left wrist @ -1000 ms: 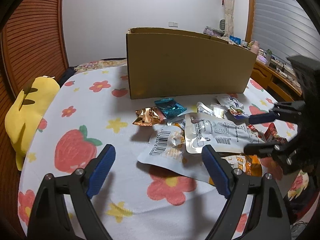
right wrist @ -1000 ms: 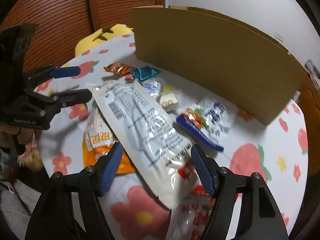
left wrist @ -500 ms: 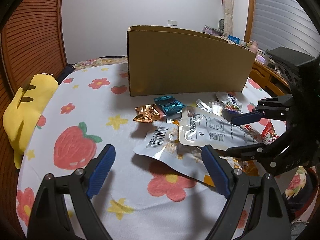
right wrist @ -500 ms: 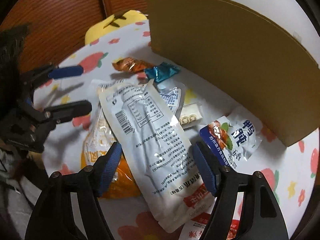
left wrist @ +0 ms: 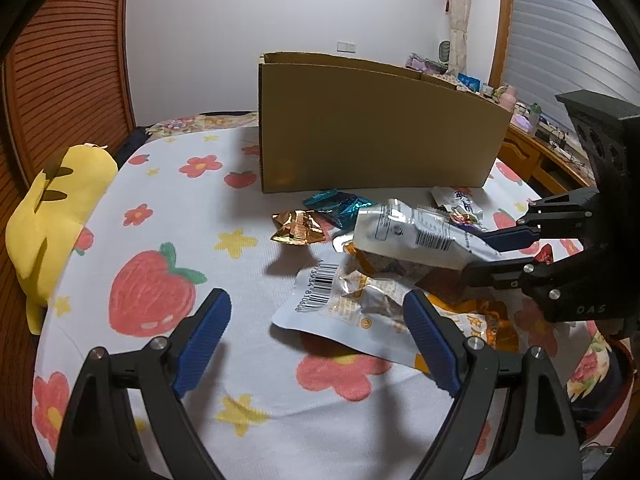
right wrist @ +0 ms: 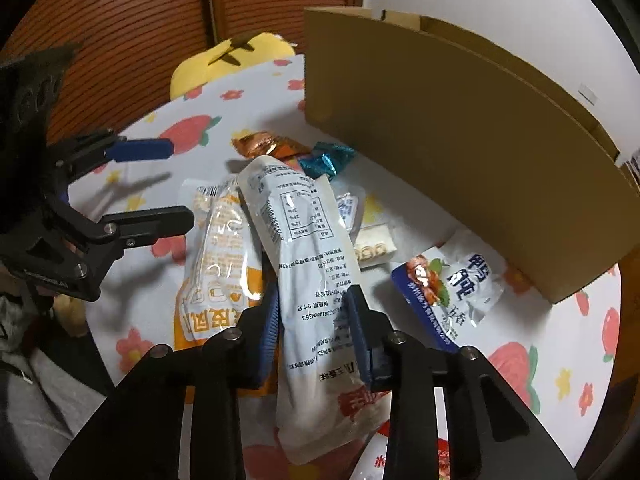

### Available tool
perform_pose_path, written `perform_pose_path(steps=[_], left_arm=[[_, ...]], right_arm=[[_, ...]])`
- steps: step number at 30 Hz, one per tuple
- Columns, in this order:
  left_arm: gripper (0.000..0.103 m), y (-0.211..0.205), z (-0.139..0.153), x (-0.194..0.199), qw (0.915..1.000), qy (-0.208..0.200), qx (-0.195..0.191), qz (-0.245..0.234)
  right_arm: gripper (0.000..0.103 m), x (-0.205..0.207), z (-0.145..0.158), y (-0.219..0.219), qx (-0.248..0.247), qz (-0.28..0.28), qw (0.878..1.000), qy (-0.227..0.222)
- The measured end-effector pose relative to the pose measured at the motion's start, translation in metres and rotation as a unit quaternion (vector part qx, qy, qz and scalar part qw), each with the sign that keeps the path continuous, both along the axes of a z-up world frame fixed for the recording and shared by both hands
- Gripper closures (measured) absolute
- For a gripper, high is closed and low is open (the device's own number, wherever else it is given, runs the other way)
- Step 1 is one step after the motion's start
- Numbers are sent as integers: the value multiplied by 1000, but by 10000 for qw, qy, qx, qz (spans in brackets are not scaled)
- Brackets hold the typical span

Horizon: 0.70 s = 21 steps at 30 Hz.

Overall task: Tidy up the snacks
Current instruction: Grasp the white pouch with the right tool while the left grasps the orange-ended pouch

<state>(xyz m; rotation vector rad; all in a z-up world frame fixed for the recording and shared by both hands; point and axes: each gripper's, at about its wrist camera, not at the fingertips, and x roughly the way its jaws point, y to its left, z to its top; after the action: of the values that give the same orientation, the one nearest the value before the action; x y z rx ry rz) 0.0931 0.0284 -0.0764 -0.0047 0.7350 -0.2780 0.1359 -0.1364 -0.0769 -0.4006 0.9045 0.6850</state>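
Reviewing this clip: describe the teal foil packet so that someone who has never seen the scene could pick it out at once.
Start at the tall cardboard box standing on the strawberry-print cloth. Just in front of its left end lies a loose pile of snacks. The teal foil packet lies nearest the box, beside a copper-orange foil packet; it is the only shiny blue-green wrapper there.

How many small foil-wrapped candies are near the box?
2: a copper-orange foil candy and a teal foil candy beside it, both before the cardboard box. More may hide under pouches.
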Motion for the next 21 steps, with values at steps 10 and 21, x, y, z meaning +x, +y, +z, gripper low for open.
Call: perform_pose_path(steps=[10, 21], left_arm=[[15, -14, -3, 6, 9994, 320, -106, 124], [15, -43, -5, 16, 9967, 474, 165, 638]], right_arm=[[72, -11, 30, -14, 568, -243, 9975, -355], [72, -25, 55, -41, 951, -593, 9918, -607]])
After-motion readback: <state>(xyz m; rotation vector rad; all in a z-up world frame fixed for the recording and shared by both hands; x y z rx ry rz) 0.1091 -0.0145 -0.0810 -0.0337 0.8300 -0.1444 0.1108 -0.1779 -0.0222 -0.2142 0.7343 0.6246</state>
